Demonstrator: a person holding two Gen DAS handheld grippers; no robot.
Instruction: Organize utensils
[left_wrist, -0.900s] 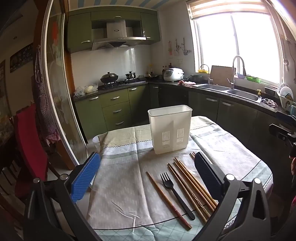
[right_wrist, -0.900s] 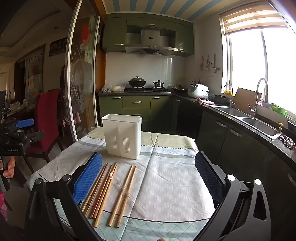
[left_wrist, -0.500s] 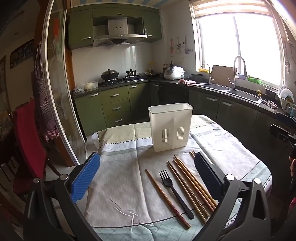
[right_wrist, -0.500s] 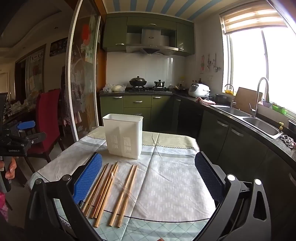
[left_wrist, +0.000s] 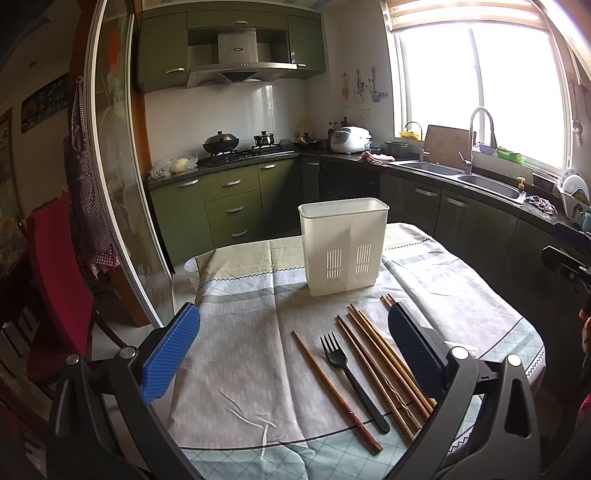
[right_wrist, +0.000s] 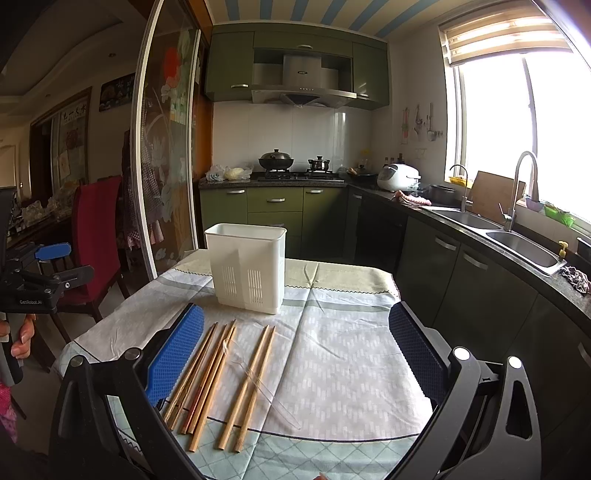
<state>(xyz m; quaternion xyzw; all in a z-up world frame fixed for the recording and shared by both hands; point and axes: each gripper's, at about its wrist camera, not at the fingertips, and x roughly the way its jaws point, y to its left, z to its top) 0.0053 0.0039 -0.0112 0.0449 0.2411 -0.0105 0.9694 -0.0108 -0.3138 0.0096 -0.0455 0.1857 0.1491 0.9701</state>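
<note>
The utensil holder (left_wrist: 343, 245) is plain white with narrow slits low on its front. The tablecloth (left_wrist: 243, 354) on the worktop is pale grey with a small white dash pattern; its far part is beige with a dark zigzag line, and the near edge is light green with a diamond grid. The fork (left_wrist: 351, 376) is black. The chopsticks (right_wrist: 210, 373) are brown wood, one pair (right_wrist: 251, 384) is lighter. The pads of each hand-held gripper (left_wrist: 293, 354) (right_wrist: 295, 358) are blue and textured. The cabinets (left_wrist: 236, 206) are olive green, the chair cover (left_wrist: 55, 288) is red, and the ceiling (right_wrist: 295, 9) has blue and white stripes.
</note>
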